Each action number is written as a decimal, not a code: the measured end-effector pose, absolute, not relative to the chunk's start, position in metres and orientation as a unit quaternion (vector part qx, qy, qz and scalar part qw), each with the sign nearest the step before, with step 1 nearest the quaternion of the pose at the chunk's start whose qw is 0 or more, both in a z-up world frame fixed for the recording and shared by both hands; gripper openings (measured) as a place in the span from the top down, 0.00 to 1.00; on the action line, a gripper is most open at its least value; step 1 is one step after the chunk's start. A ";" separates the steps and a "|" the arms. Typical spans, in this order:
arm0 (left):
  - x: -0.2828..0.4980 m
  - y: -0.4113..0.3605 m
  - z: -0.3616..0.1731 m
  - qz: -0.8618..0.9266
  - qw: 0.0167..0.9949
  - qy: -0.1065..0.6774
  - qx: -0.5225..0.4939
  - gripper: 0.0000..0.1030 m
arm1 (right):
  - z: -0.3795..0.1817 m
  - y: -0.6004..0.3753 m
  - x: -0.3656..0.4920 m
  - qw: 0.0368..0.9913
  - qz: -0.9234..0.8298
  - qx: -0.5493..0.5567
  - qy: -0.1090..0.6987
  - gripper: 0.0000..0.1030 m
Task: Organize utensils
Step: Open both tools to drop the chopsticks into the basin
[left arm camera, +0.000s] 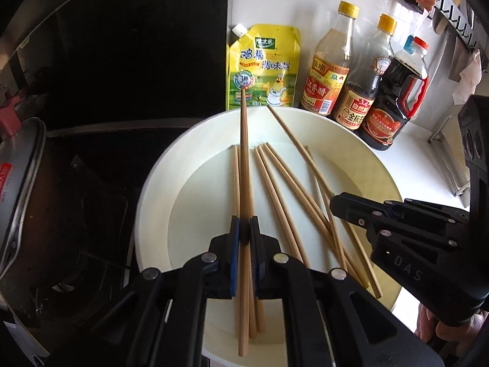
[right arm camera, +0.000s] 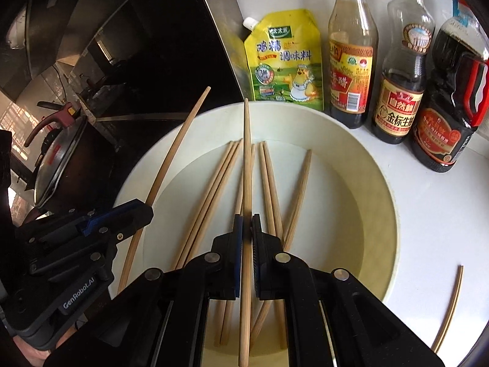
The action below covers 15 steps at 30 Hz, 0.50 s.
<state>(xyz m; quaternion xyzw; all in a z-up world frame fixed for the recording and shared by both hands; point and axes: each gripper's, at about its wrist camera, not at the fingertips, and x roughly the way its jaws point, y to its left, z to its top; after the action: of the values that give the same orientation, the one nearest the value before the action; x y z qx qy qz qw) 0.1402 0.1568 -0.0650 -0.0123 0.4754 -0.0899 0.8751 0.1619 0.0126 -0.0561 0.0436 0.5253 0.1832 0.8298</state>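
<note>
A white round plate (left arm camera: 171, 183) (right arm camera: 351, 153) holds several loose wooden chopsticks (left arm camera: 284, 195) (right arm camera: 272, 183). My left gripper (left arm camera: 244, 224) is shut on one chopstick (left arm camera: 244, 153), held above the plate and pointing away toward the back. My right gripper (right arm camera: 247, 221) is shut on another chopstick (right arm camera: 247, 159), also above the plate. The right gripper shows in the left wrist view (left arm camera: 334, 203) at the right. The left gripper shows in the right wrist view (right arm camera: 146, 211) at the left, with its chopstick (right arm camera: 177, 146) sticking out past the plate's rim.
A yellow seasoning pouch (left arm camera: 262, 67) (right arm camera: 285, 58) and three sauce bottles (left arm camera: 328, 64) (right arm camera: 351, 49) stand behind the plate on the white counter. A pot with a lid (left arm camera: 18, 189) (right arm camera: 61, 159) sits on the dark stove at left. A single chopstick (right arm camera: 449, 305) lies on the counter at right.
</note>
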 end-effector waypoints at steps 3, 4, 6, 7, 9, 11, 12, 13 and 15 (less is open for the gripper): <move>0.145 0.154 -0.073 -0.095 0.870 0.485 -0.008 0.93 | -0.066 0.012 0.165 0.822 0.174 0.046 0.540 0.94; 0.147 0.153 -0.075 -0.095 0.868 0.488 -0.007 0.93 | -0.069 0.011 0.166 0.822 0.169 0.045 0.543 0.94; 0.149 0.150 -0.080 -0.094 0.863 0.496 -0.005 0.93 | -0.072 0.009 0.166 0.818 0.164 0.047 0.549 0.94; 0.149 0.150 -0.082 -0.095 0.861 0.500 -0.007 0.93 | -0.074 0.008 0.166 0.817 0.161 0.049 0.551 0.94; 0.148 0.150 -0.085 -0.099 0.858 0.504 -0.011 0.92 | -0.075 0.005 0.165 0.816 0.158 0.050 0.553 0.94; 0.149 0.149 -0.087 -0.095 0.857 0.506 -0.006 0.92 | -0.076 0.001 0.163 0.816 0.154 0.052 0.555 0.94; 0.149 0.149 -0.086 -0.092 0.858 0.506 -0.006 0.91 | -0.076 -0.001 0.163 0.816 0.153 0.055 0.555 0.94; 0.149 0.150 -0.086 -0.089 0.858 0.505 -0.008 0.85 | -0.075 -0.004 0.162 0.817 0.152 0.058 0.553 0.91; 0.148 0.152 -0.082 -0.085 0.862 0.500 -0.016 0.70 | -0.070 -0.008 0.160 0.823 0.149 0.059 0.545 0.77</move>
<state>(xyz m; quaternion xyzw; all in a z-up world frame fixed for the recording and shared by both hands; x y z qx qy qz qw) 0.1482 0.1522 -0.0823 -0.0159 0.5002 -0.0850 0.8616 0.1595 -0.0077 -0.0702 0.0586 0.5454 0.1492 0.8227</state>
